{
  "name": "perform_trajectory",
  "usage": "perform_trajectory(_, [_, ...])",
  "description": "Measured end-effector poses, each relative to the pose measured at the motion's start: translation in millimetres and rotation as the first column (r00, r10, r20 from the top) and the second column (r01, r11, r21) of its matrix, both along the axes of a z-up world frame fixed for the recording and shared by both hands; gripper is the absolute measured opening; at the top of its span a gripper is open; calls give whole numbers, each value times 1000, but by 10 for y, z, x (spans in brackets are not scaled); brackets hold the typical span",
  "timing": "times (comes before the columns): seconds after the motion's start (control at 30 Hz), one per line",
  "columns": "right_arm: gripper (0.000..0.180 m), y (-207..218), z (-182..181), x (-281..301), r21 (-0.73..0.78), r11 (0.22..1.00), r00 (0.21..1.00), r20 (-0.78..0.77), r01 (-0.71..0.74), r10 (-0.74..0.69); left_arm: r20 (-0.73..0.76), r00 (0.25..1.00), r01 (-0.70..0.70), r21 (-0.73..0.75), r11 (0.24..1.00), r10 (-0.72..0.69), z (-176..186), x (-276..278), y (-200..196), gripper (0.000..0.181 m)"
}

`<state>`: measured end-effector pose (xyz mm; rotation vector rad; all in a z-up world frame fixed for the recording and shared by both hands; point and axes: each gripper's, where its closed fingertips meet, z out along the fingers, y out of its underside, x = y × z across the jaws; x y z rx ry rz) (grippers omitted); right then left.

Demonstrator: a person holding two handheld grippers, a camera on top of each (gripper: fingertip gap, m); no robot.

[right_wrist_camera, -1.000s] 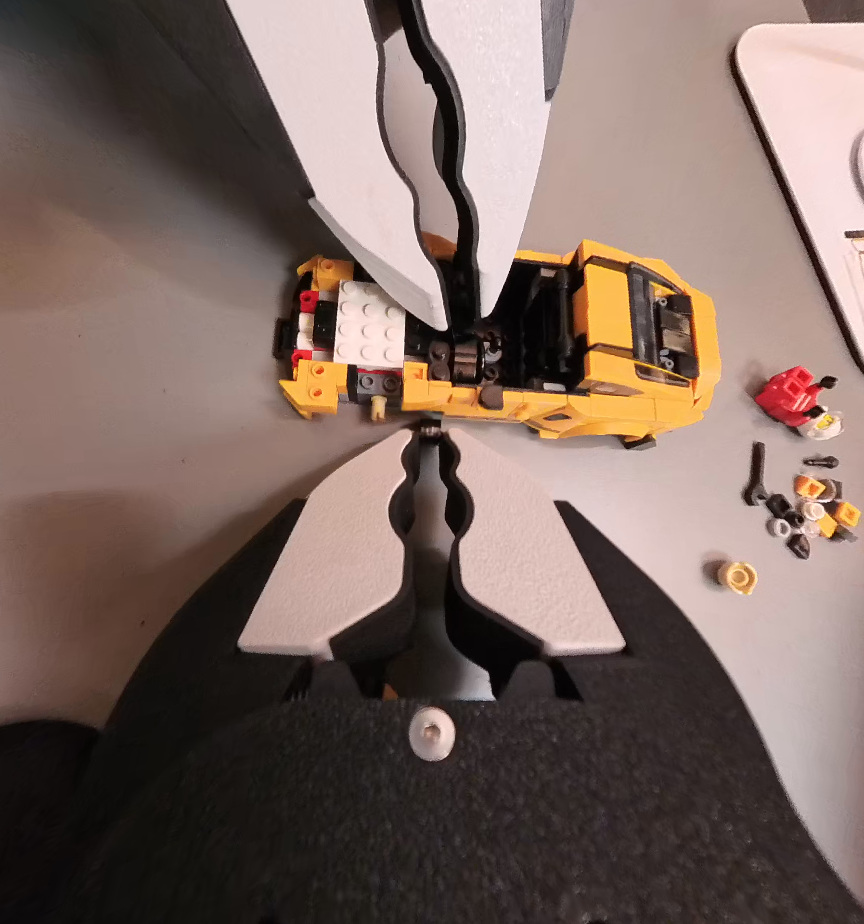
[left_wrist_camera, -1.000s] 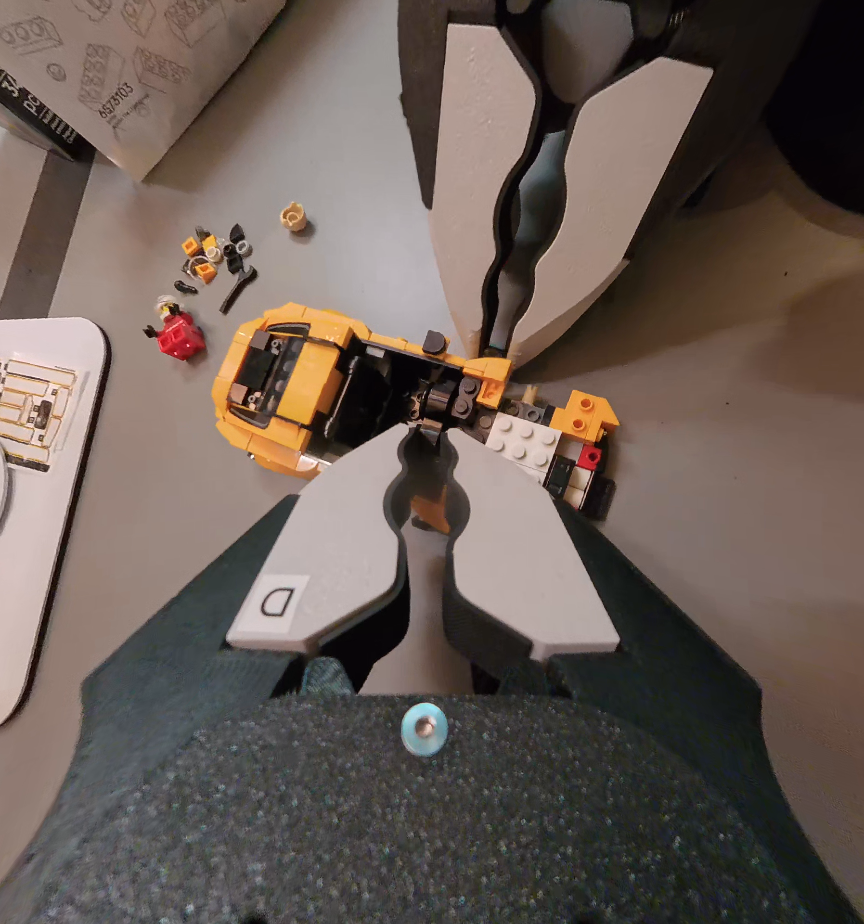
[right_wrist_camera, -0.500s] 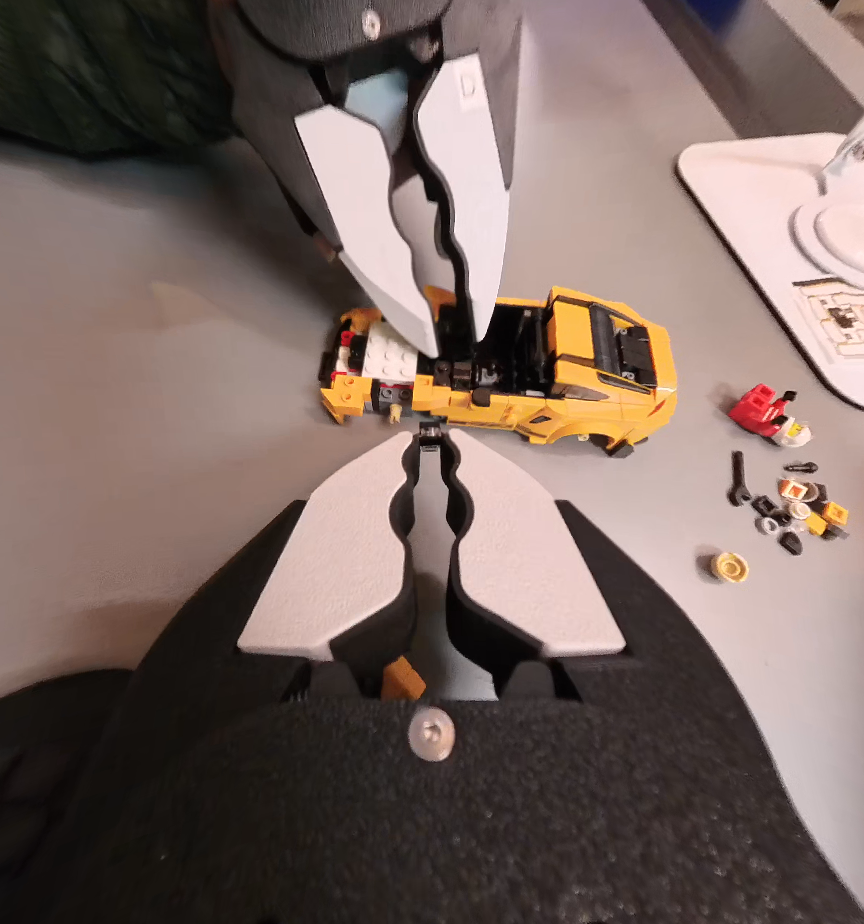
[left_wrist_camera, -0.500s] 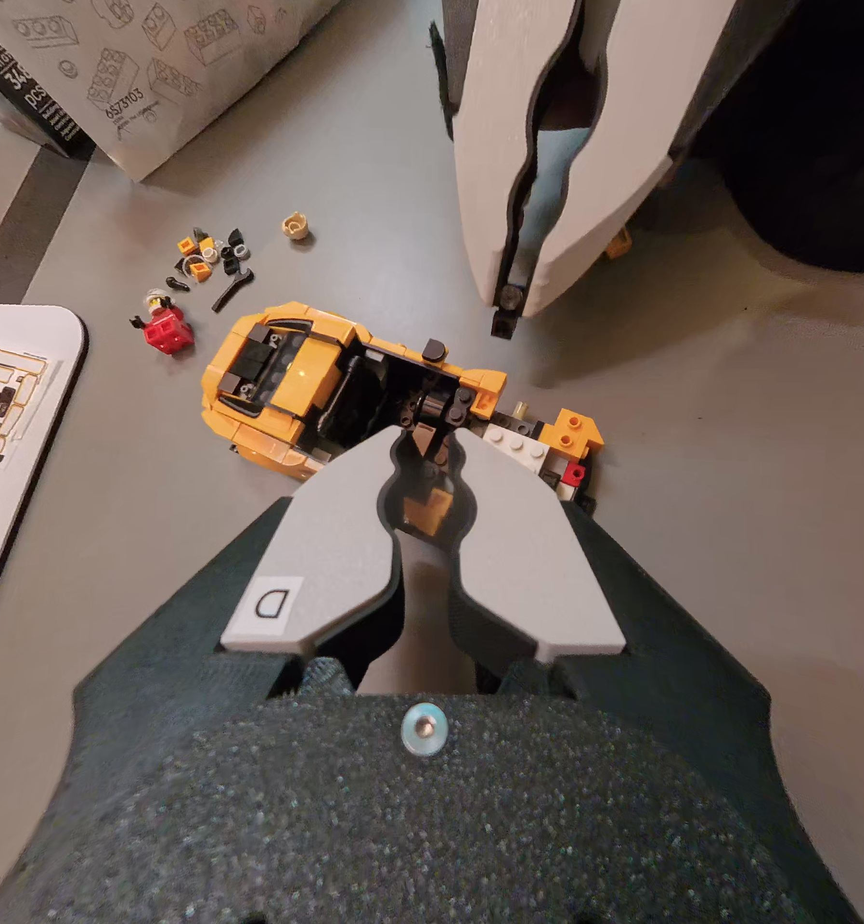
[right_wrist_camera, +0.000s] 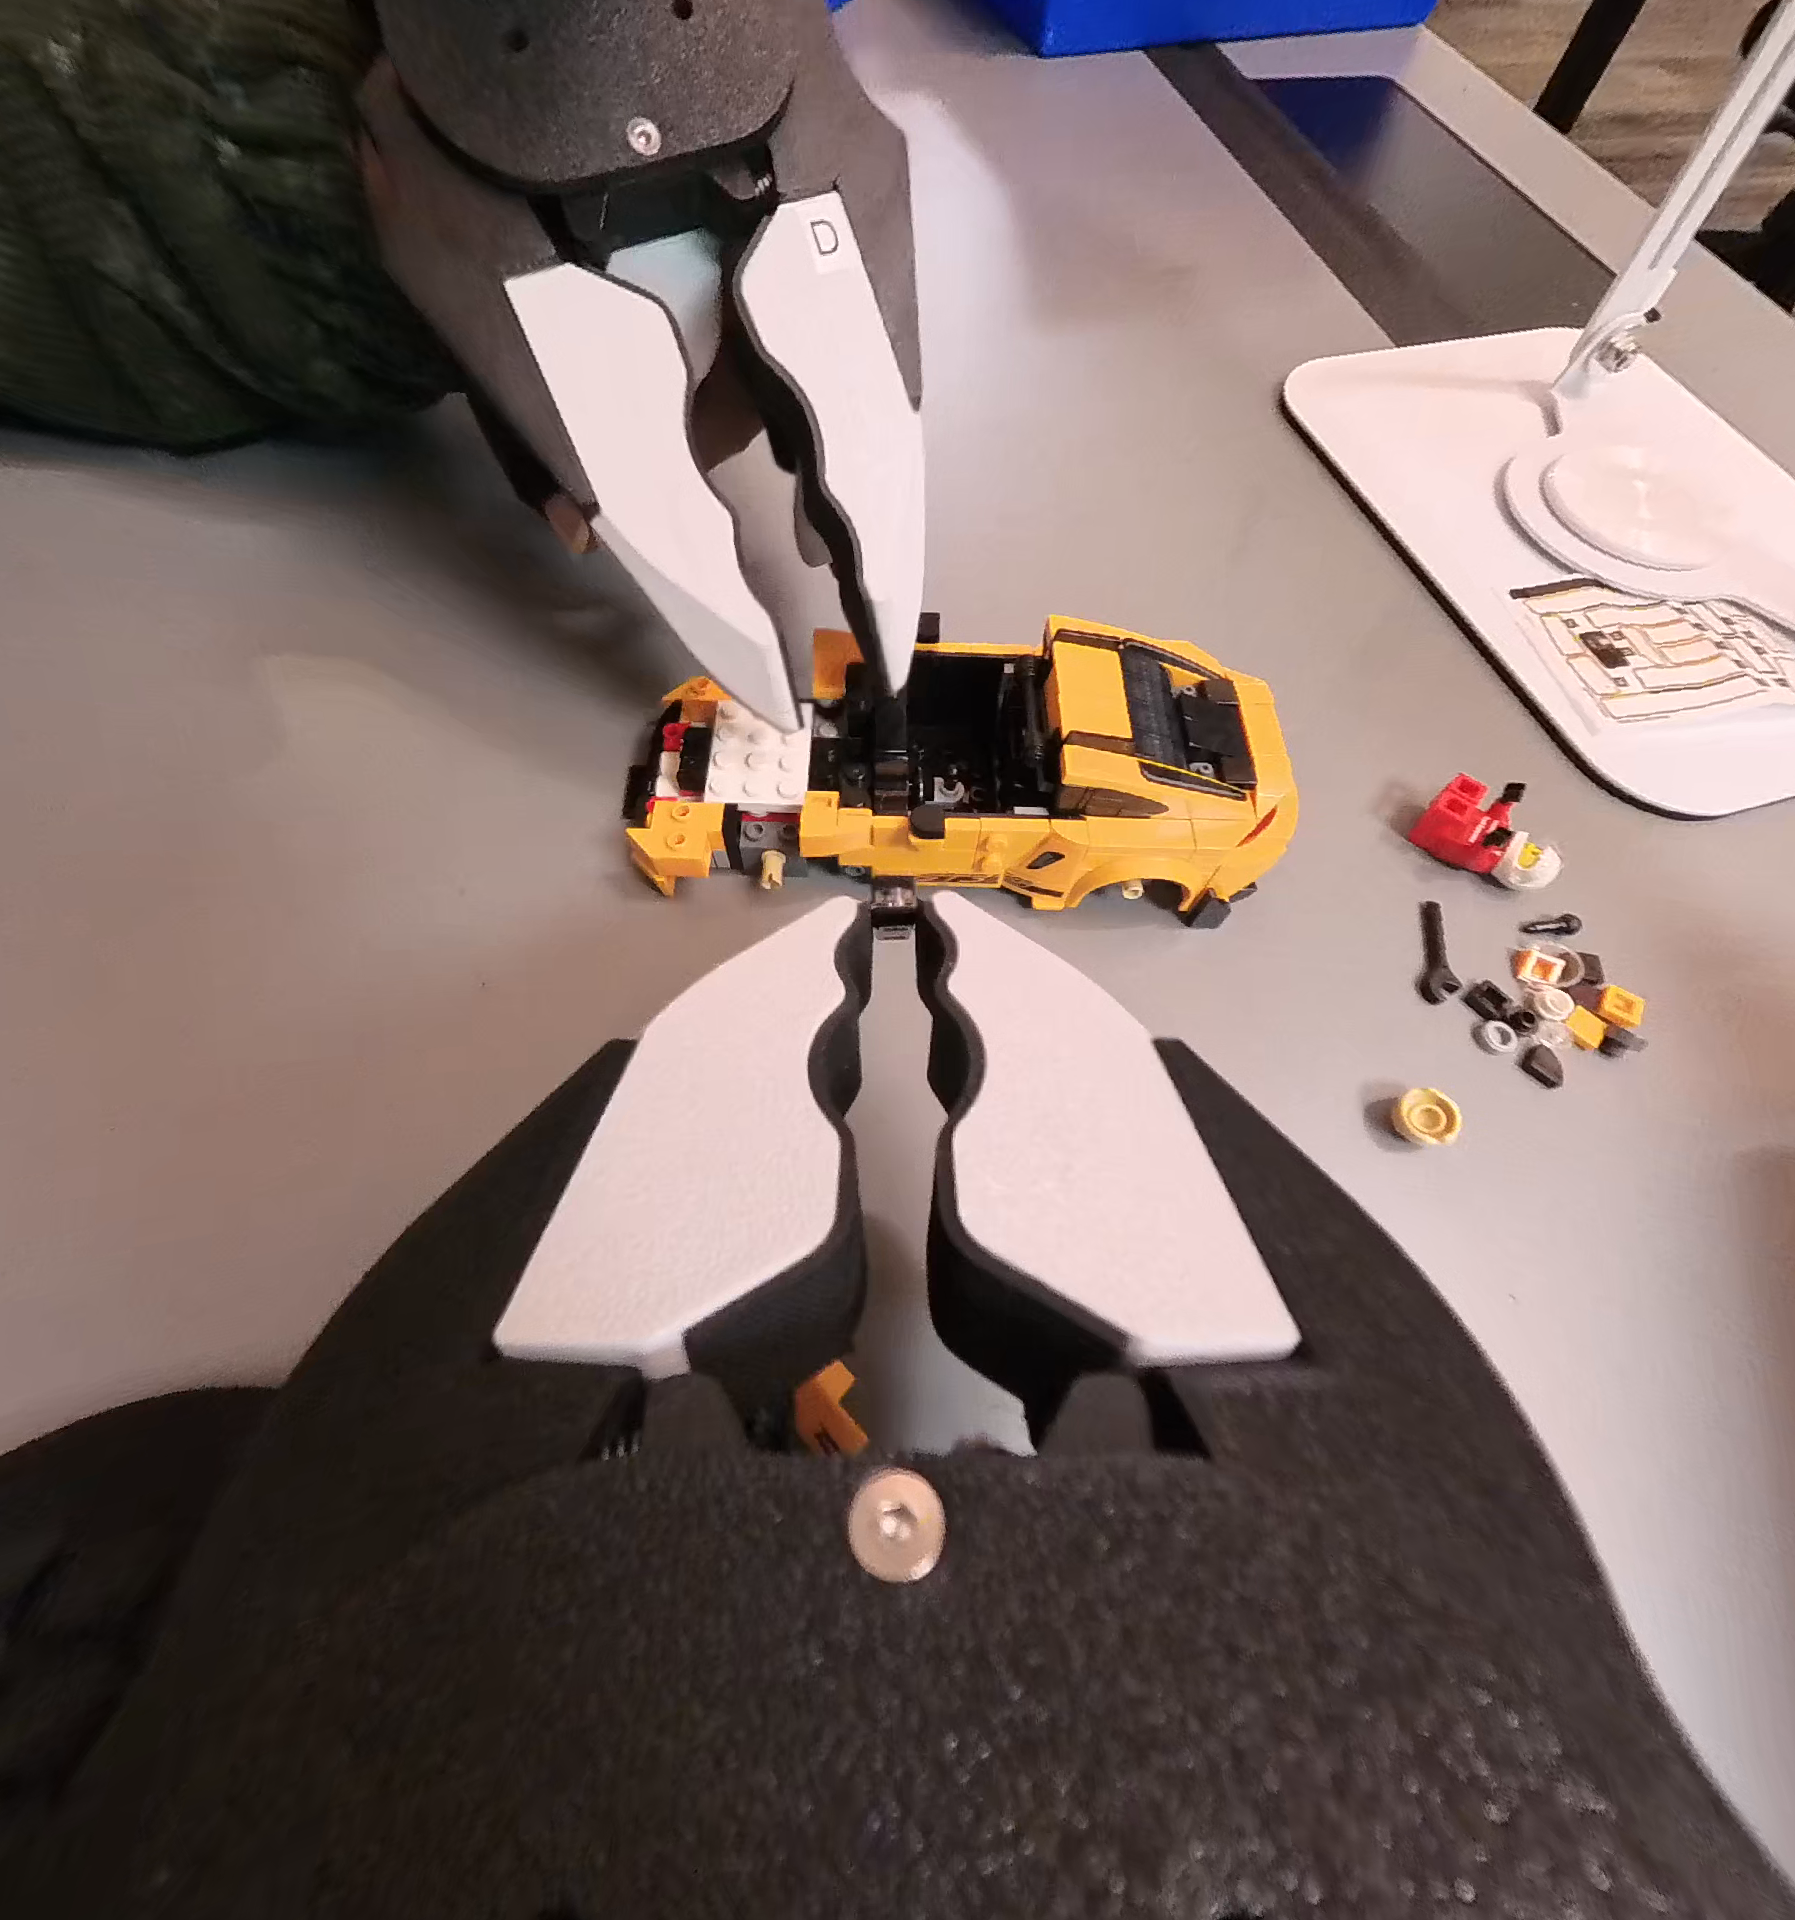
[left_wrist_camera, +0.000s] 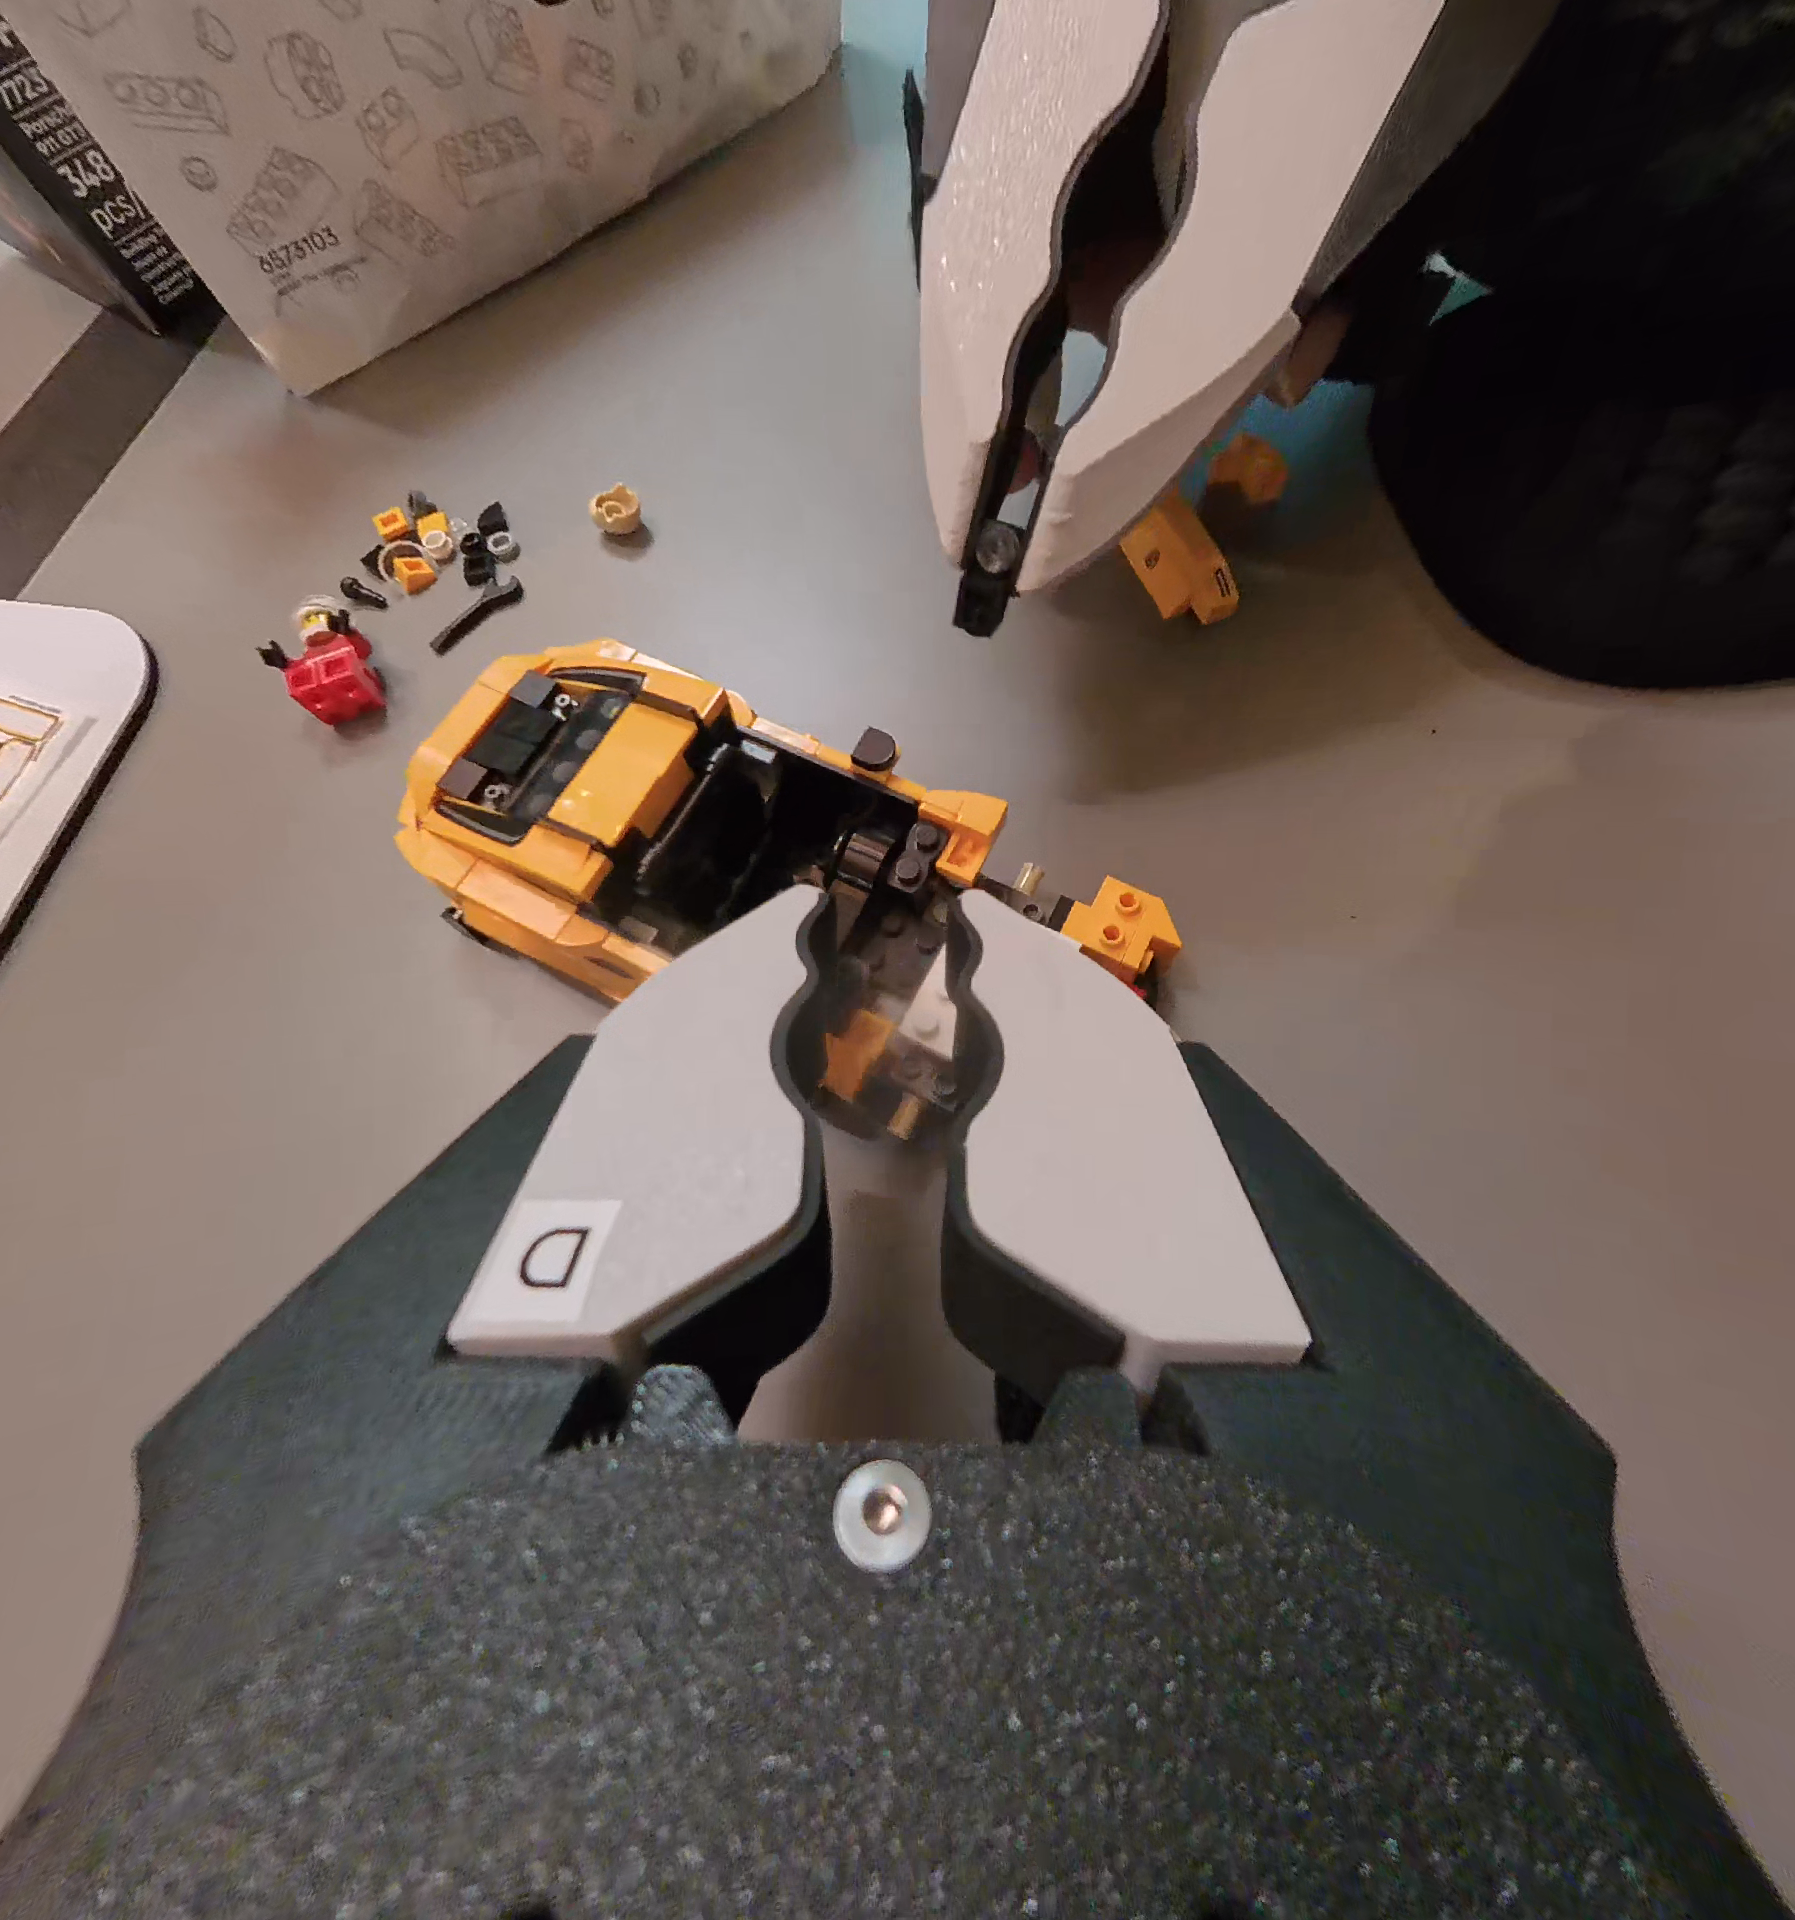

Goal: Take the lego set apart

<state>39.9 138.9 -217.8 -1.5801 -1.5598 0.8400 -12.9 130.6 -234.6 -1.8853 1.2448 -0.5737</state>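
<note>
The yellow lego car (left_wrist_camera: pixel 560 800) (right_wrist_camera: pixel 1132 748) lies on the grey table with its roof off and its black cabin exposed. My left gripper (left_wrist_camera: pixel 891 904) (right_wrist_camera: pixel 839 715) reaches down into the car. Its tips are closed around the black block behind the cabin, next to the white plate (right_wrist_camera: pixel 758 769). My right gripper (right_wrist_camera: pixel 893 914) (left_wrist_camera: pixel 986 592) is shut on a small black piece (right_wrist_camera: pixel 891 920). It holds the piece clear of the car's near side, above the table. A loose yellow part (left_wrist_camera: pixel 1184 566) lies under the right gripper.
A pile of small removed parts (right_wrist_camera: pixel 1547 1008), a black wrench (right_wrist_camera: pixel 1433 951), a red figure piece (right_wrist_camera: pixel 1475 831) and a tan round piece (right_wrist_camera: pixel 1425 1117) lie by the car's front. A white lamp base (right_wrist_camera: pixel 1444 447) stands beyond them. A paper bag (left_wrist_camera: pixel 405 156) and a dark box (left_wrist_camera: pixel 41 156) stand at the table's edge. Left tips and right tips are each some 15 centimetres from the black wrench (right_wrist_camera: pixel 1433 951). Look for it in the left wrist view (left_wrist_camera: pixel 471 618) too.
My right gripper has pulled back and up from the car's side with the small black piece in its tips. My left gripper has stayed on the car.
</note>
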Motion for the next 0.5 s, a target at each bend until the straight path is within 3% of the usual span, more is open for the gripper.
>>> perform_trajectory(0.5, [7, 19, -32, 17, 34, 999, 1000, 22, 15, -16, 4, 994, -109, 23, 994, 109, -45, -61, 74, 19])
